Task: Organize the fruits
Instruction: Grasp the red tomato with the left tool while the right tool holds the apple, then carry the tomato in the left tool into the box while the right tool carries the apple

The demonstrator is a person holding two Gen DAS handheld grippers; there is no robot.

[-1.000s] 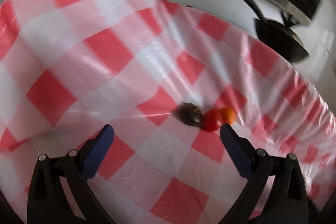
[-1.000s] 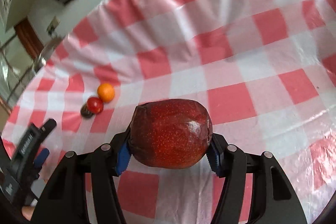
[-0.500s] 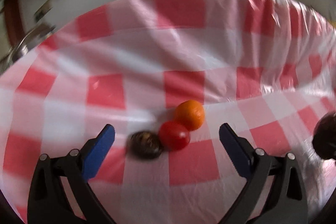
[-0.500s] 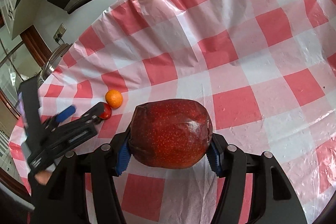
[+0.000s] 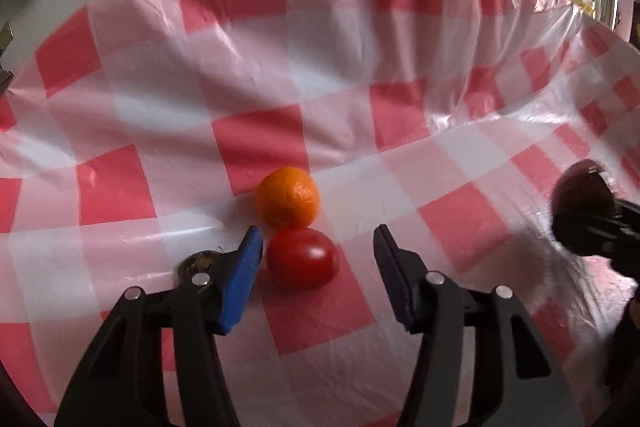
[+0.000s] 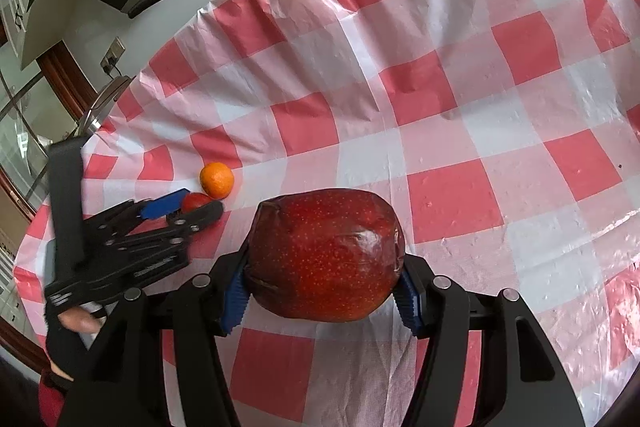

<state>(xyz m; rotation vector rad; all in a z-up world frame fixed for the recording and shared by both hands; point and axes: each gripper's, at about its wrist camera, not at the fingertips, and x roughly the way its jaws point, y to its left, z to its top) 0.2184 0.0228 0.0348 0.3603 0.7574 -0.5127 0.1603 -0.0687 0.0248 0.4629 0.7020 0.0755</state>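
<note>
The left hand-held gripper [image 5: 318, 269] is closing around the red tomato [image 5: 302, 258]; its left pad is at the skin, the right one still apart. The tomato sits on the bench [image 5: 460, 211], touching the orange [image 5: 287, 197] just behind it. A lopsided pinch may roll the tomato away or knock the orange. The tomato looks nearly round, slightly wider than tall, with no clear pointing end. The right hand-held gripper [image 6: 322, 293] clamps a red apple [image 6: 325, 254], well right of the tomato.
</note>
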